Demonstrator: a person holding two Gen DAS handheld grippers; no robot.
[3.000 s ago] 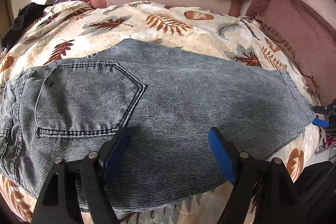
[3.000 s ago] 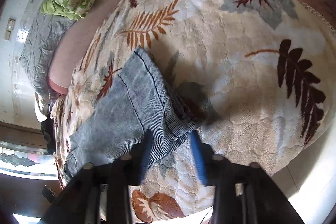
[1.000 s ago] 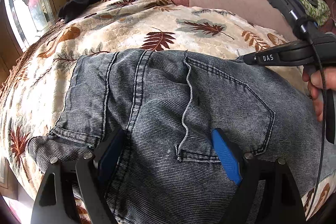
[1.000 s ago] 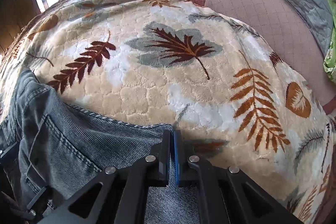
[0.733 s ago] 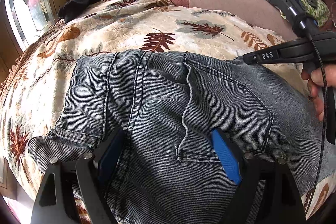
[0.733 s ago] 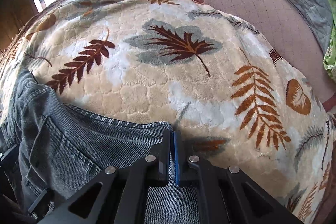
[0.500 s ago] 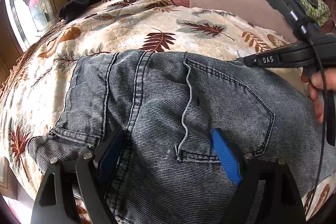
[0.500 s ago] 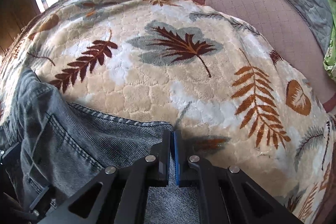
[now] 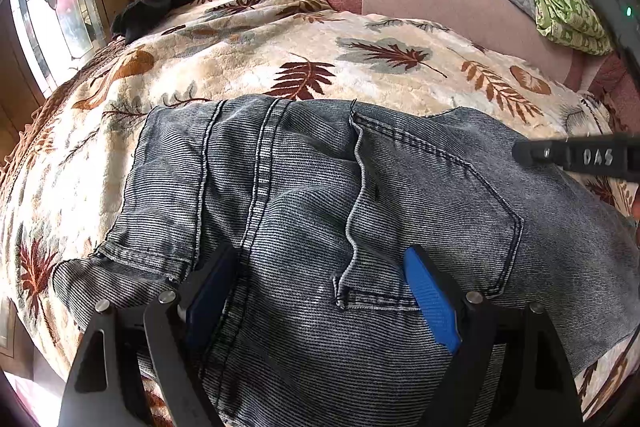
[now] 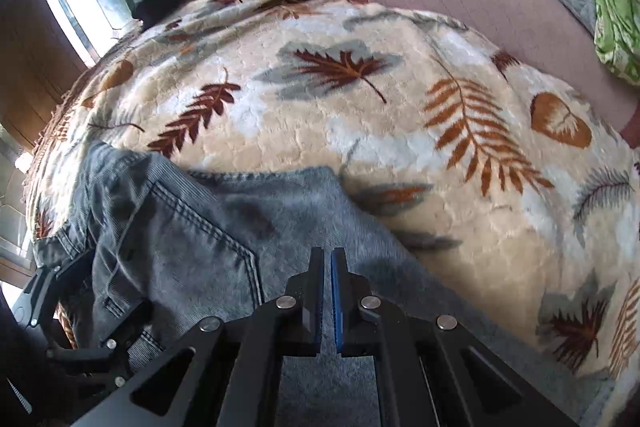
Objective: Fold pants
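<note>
Right gripper (image 10: 327, 267) has shifted sideways off the pants' (image 9: 340, 227) far edge, jaws pressed together, nothing pinched. Left gripper (image 9: 320, 291) unchanged: jaws spread over the back pocket (image 9: 432, 211). Pants lie folded on the leaf-print blanket (image 9: 280, 55).

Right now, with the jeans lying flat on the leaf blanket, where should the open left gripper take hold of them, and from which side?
I would grip the jeans at the waistband corner near the left gripper. That corner is a free, thick edge lying on the blanket, so one finger can probably slide under it. Come from the bed's near edge; elsewhere the cloth lies flat with nothing to pinch.
</note>
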